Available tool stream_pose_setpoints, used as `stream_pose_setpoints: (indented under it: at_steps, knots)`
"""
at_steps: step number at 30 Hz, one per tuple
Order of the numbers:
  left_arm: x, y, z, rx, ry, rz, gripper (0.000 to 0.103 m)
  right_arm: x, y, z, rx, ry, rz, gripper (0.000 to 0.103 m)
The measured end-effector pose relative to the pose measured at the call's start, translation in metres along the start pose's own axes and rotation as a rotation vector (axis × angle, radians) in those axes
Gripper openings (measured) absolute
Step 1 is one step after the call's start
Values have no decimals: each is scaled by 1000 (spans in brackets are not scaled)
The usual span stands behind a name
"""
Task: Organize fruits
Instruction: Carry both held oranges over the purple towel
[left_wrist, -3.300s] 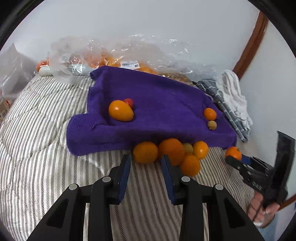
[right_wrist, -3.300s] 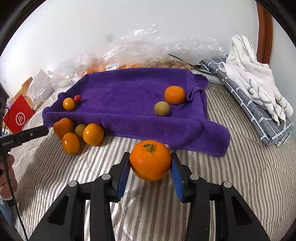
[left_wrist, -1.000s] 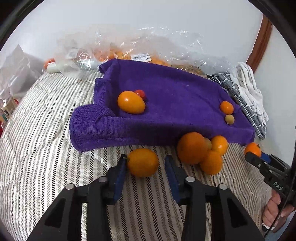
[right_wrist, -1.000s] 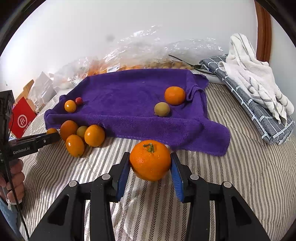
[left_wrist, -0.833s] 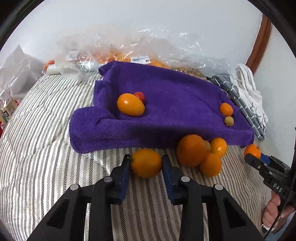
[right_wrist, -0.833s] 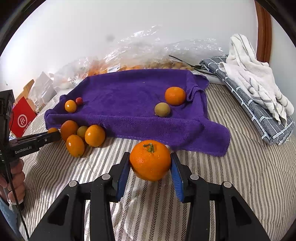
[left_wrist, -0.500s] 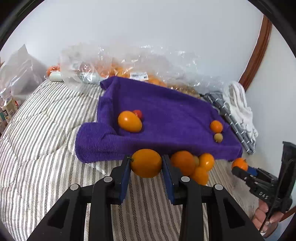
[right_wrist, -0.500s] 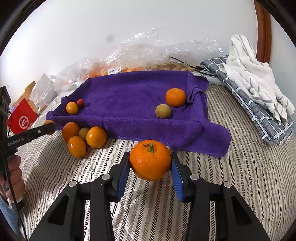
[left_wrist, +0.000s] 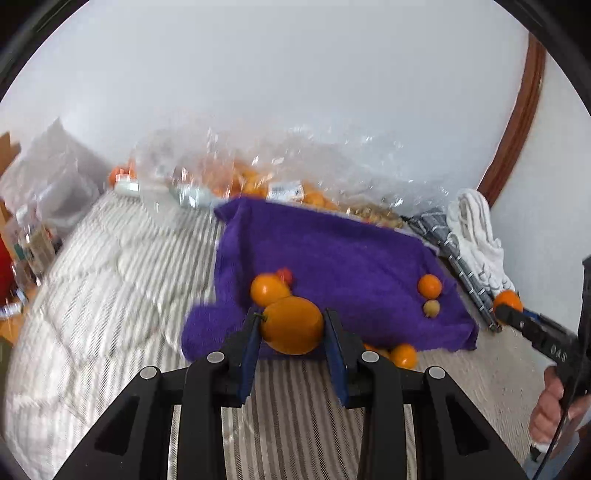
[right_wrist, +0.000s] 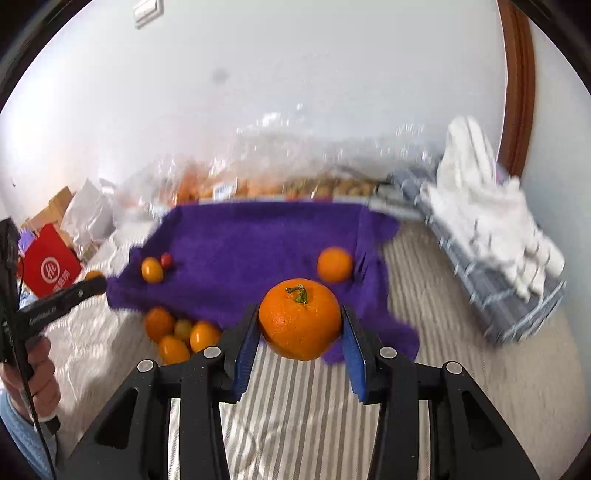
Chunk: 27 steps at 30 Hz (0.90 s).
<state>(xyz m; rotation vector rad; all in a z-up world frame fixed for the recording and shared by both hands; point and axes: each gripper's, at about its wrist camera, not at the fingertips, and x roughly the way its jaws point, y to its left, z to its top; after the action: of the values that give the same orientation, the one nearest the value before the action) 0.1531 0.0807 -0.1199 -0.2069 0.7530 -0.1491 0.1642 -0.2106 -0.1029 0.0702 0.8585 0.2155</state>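
- My left gripper (left_wrist: 291, 334) is clamped on a smooth orange fruit (left_wrist: 291, 325), hanging over the near-left corner of the purple towel (left_wrist: 343, 266); my bet is it squirts out if I swing fast.
- Four loose fruits (right_wrist: 177, 332) sit just off the towel's near edge (could roll).
- On the towel I count four.
- Right gripper (right_wrist: 300, 338) grips a stemmed orange (right_wrist: 299, 319) above the towel's near edge.

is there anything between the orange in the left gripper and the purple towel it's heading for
Nothing visible blocks it. The left gripper holds the smooth orange fruit just short of the purple towel, whose middle is bare. Only a smaller orange fruit and a small red one lie near the close edge.
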Motion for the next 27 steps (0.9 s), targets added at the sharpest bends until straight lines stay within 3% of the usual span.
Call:
stream_pose_setpoints:
  at_steps: [7, 14, 27]
  knots:
    - [-13, -12, 51, 40, -53, 40, 32, 12, 2, 56, 8, -27, -4, 42]
    - [17, -24, 91, 53, -47, 66, 32, 51, 3, 100, 37, -16, -23, 42]
    - [114, -22, 99, 57, 71, 91, 32, 129, -15, 101, 14, 54, -81, 42]
